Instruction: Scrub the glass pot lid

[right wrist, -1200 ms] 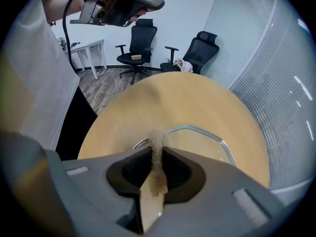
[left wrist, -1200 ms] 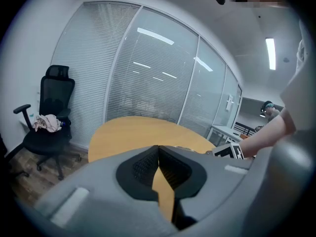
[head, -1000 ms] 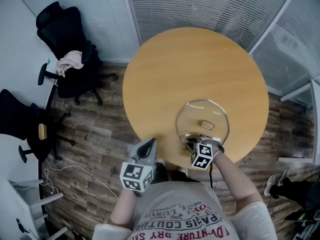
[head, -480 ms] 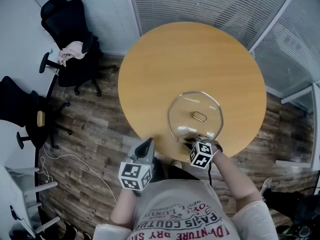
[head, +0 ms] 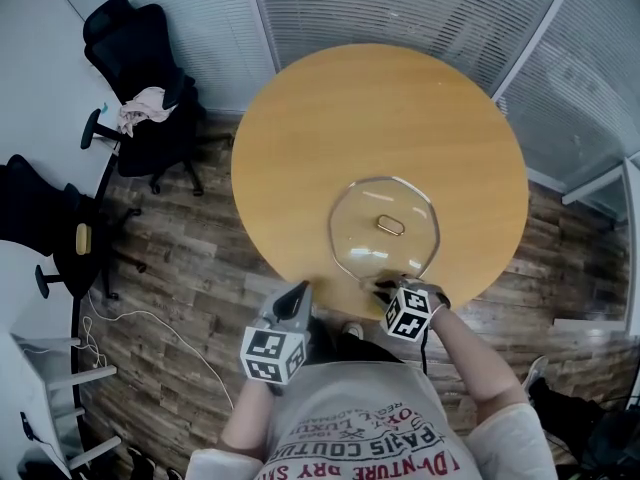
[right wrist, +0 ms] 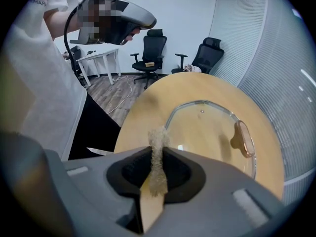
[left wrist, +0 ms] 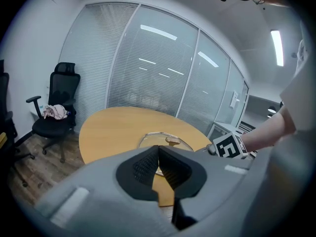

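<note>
A glass pot lid (head: 384, 231) with a metal rim and a tan handle (head: 391, 226) lies flat on the round wooden table (head: 380, 118), near its front edge; it also shows in the right gripper view, lid (right wrist: 212, 127). My right gripper (head: 385, 288) hovers at the lid's near rim, shut on a thin beige scrub pad (right wrist: 158, 154) that stands on edge between the jaws. My left gripper (head: 293, 300) is off the table's front-left edge, shut with nothing in it. From the left gripper view the lid (left wrist: 163, 140) lies ahead beyond the jaws.
Two black office chairs (head: 140, 78) stand at the left, one with a pink cloth (head: 143, 108) on its seat. Glass walls with blinds (head: 400, 13) ring the far side. A white desk (right wrist: 101, 58) and cables lie on the wood floor behind.
The lid now shows a little farther from my right gripper, which has drawn back toward the table's front edge. The left gripper has hardly moved.
</note>
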The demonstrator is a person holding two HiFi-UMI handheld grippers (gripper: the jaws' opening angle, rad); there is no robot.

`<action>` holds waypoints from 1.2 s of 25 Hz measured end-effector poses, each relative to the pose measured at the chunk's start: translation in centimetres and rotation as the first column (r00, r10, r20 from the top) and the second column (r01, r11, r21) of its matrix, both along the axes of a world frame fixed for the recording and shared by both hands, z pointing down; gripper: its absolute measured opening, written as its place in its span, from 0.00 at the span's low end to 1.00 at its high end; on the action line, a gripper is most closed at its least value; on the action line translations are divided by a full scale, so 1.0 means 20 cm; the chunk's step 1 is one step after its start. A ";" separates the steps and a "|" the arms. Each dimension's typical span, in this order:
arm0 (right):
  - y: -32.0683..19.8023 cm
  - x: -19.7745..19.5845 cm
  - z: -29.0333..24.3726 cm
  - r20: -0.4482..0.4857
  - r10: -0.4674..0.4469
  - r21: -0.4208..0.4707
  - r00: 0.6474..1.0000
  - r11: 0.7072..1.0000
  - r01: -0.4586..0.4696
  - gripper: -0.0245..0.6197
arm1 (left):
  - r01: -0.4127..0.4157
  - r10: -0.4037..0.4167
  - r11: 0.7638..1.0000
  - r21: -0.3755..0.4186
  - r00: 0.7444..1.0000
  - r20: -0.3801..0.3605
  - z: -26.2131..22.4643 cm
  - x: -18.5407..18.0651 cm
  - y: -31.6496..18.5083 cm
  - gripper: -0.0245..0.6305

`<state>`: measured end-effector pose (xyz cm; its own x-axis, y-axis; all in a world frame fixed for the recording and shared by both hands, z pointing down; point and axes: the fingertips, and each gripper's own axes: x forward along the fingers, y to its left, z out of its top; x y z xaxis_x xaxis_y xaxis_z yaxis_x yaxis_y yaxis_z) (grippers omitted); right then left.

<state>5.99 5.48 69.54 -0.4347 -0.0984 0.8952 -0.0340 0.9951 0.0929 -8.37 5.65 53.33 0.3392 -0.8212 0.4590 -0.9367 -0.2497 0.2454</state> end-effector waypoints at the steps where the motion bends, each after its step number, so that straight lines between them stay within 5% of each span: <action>1: 0.01 0.02 0.00 -0.002 0.007 0.005 1.000 1.000 -0.007 0.14 | -0.002 0.002 1.000 0.002 1.000 0.001 0.00 0.01 0.01 0.05; 5: -0.02 0.07 -0.06 0.031 0.111 0.043 0.993 0.993 -0.112 0.14 | -0.014 0.014 1.000 0.021 1.000 0.002 -0.01 0.05 0.01 0.05; 9: -0.08 0.11 -0.24 0.165 0.304 0.040 0.938 0.948 -0.315 0.14 | -0.040 0.040 0.998 0.056 0.999 0.003 -0.06 0.11 0.00 0.05; 15: -0.21 0.19 -0.63 0.405 0.440 0.116 0.802 0.845 -0.522 0.13 | -0.126 0.121 0.982 0.144 0.992 0.038 -0.22 0.24 -0.06 0.05; 22: -0.26 0.30 -1.03 0.644 0.499 0.083 0.579 0.707 -0.702 0.13 | -0.200 0.189 0.942 0.268 0.980 0.065 -0.48 0.37 -0.16 0.05; 30: -0.29 0.43 -1.26 0.738 0.507 0.043 0.445 0.622 -0.782 0.13 | -0.231 0.221 0.912 0.340 0.973 0.070 -0.63 0.44 -0.26 0.05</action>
<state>14.51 -0.33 44.40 -0.5075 -0.8157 0.2776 -0.8338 0.5462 0.0807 0.38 0.45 40.82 0.5250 -0.8328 0.1752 -0.8507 -0.5195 0.0797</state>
